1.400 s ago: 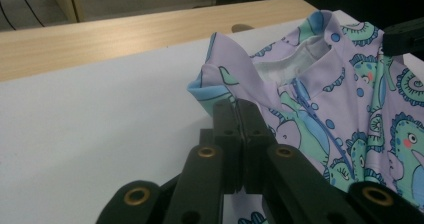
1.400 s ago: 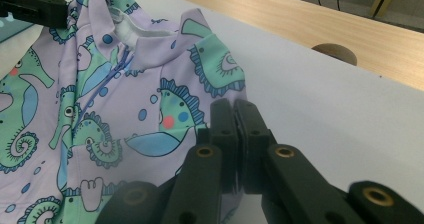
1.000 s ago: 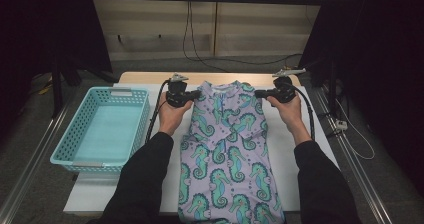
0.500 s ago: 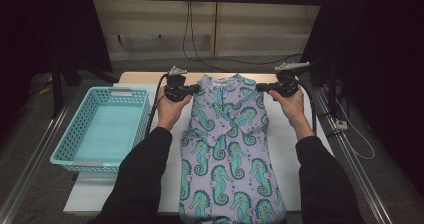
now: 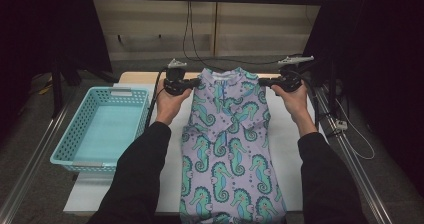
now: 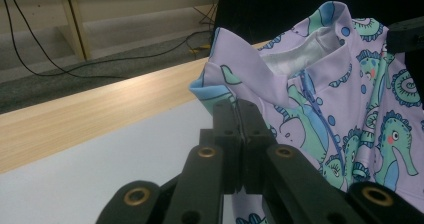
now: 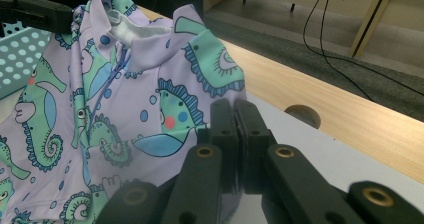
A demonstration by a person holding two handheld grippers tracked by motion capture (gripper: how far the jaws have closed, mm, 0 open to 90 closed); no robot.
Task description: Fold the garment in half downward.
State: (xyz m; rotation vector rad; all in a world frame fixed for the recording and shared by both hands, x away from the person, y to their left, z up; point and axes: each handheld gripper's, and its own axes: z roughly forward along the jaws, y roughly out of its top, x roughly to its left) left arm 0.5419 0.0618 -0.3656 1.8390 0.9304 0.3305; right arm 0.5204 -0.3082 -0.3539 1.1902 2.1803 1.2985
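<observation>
A lilac garment (image 5: 227, 149) printed with green seahorses hangs by its shoulders over the white table top (image 5: 295, 149), its lower part trailing past the near edge. My left gripper (image 5: 194, 85) is shut on the garment's left shoulder (image 6: 220, 91), and its black jaws meet on the blue-edged fabric in the left gripper view (image 6: 239, 111). My right gripper (image 5: 264, 82) is shut on the right shoulder (image 7: 210, 59), jaws pressed together on the cloth (image 7: 235, 111). The collar (image 5: 226, 75) stands stretched between both grippers.
A turquoise plastic basket (image 5: 102, 129) sits empty at the table's left. A wooden strip (image 7: 350, 119) with a round hole runs along the far edge. Cables (image 5: 200, 54) hang behind, dark curtains stand at both sides, and metal rails (image 5: 350, 159) flank the table.
Both grippers have risen together with the garment's shoulders, lifting its upper part off the table and drawing it taut. The basket has not moved.
</observation>
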